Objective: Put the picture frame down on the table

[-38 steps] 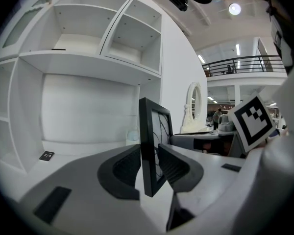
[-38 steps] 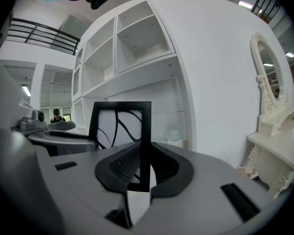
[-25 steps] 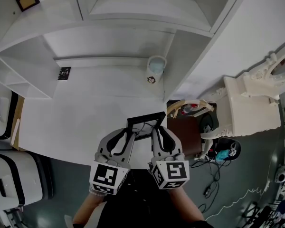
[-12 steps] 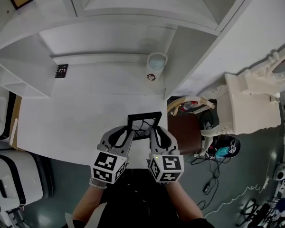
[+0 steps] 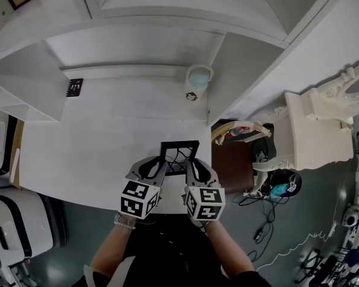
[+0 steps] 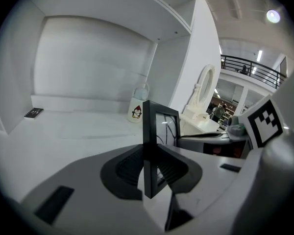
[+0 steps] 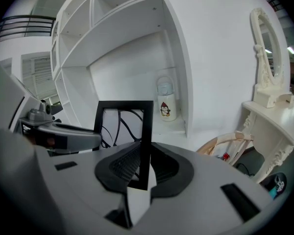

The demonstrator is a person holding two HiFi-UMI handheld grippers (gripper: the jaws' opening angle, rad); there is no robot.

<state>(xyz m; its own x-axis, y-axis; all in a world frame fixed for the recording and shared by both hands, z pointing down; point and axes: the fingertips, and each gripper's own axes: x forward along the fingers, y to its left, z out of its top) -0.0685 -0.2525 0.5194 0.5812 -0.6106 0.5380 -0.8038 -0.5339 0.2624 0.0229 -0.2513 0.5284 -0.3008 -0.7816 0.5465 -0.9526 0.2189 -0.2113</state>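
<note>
Picture frame (image 5: 179,156), black with a pale face crossed by dark curved lines, at the lower centre of the head view, held between two grey grippers over the near edge of a white table (image 5: 96,142). I see the left gripper (image 5: 160,164) on the frame's left side and the right gripper (image 5: 191,164) on its right side, each with a marker cube (image 5: 139,199) at its back and a hand behind it at the bottom of the picture.

In the left gripper view, the left gripper (image 6: 149,166) has its ribbed black pads pinching one upright bar of the picture frame (image 6: 154,131), which stands edge-on in the middle of the picture. In the right gripper view, the right gripper (image 7: 141,168) pinches the opposite bar in the same way, and the picture frame (image 7: 122,126) rises above the jaws, turned enough for me to see its face. I cannot tell whether the frame's lower edge touches the table.

Beyond the frame, a pale bottle (image 5: 197,84) with a penguin mark stands at the far side of the table, upper centre of the head view. A small black card (image 5: 75,87) lies far off at the upper left. A white dressing table (image 5: 323,124) stands at the right of the frame, apart from the table.
</note>
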